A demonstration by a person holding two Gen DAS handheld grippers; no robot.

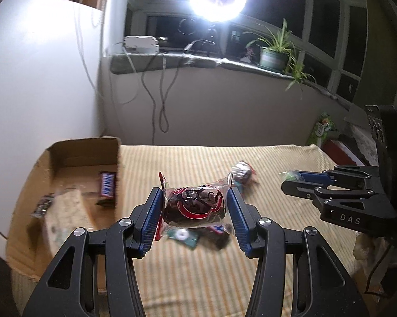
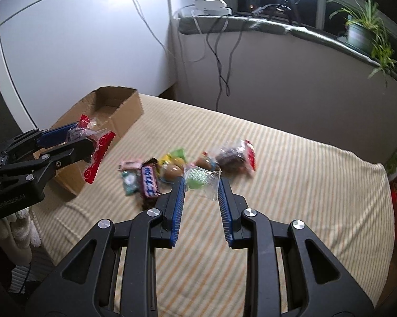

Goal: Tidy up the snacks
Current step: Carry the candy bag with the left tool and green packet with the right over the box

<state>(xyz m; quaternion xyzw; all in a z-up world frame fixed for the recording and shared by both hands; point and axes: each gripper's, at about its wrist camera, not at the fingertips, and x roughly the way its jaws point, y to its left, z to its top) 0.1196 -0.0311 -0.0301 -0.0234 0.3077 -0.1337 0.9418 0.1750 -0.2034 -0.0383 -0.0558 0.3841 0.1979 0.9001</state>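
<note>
Striped cloth [image 2: 277, 185] covers our table. Our left gripper [image 1: 195, 206] squeezes a dark cake packet [image 1: 195, 206], lifted beside the cardboard box [image 2: 124, 105]. Our right gripper [image 2: 201, 182] pinches a green candy packet [image 2: 201, 178]. We should carry slowly and let go low inside the box.

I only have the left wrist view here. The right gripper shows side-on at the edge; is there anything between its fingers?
Observer: Yes. The right gripper is shut on a clear-wrapped green candy.
Operator: What remains loose on the cloth?
Observer: A cluster lies beyond it, including a purple bar.
Operator: And my left gripper?
Observer: The left gripper, holding the red-edged packet, sits beside the cardboard box.
</note>
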